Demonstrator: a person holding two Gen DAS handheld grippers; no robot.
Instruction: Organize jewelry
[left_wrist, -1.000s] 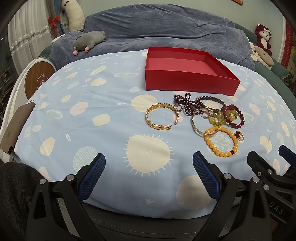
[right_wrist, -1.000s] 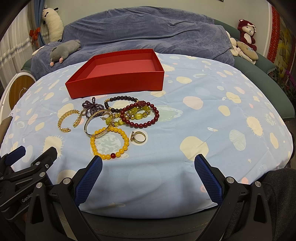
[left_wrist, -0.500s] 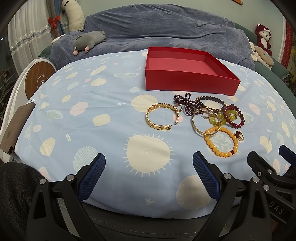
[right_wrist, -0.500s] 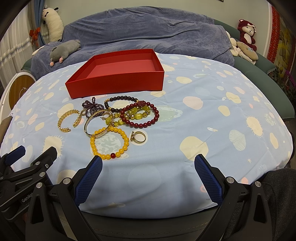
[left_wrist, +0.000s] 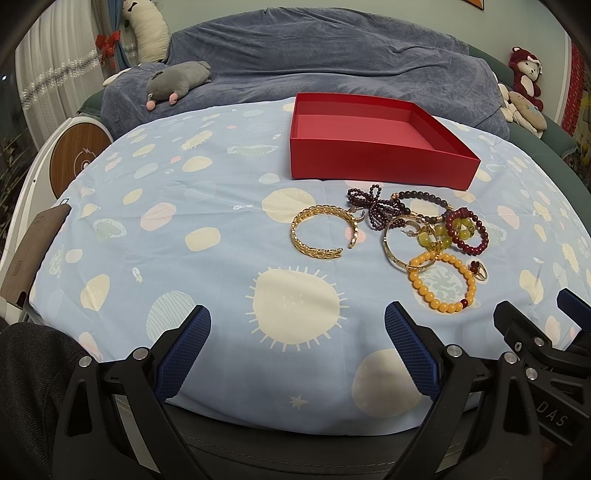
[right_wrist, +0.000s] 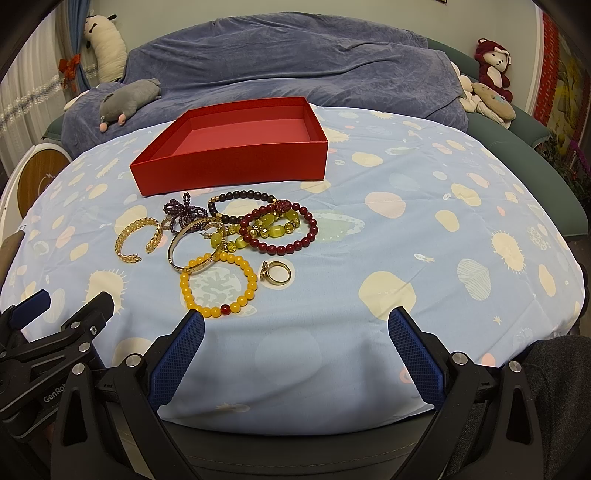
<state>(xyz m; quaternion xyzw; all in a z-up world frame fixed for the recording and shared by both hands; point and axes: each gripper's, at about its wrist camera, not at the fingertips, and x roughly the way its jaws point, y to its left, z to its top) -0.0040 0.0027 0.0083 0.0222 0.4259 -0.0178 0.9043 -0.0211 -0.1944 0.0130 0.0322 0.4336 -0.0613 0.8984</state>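
Note:
An empty red box stands at the far side of the blue spotted cloth. In front of it lies a cluster of jewelry: a gold cuff bangle, a purple bead bow, a dark bead bracelet, a red bead bracelet, a yellow bead bracelet, a thin gold bangle and a gold ring. My left gripper is open near the front edge, left of the cluster. My right gripper is open, just in front of the yellow bracelet.
The cloth-covered table has a rounded front edge. Behind it is a sofa under a blue-grey blanket with a grey plush and other soft toys. A round wooden-faced device stands at the left.

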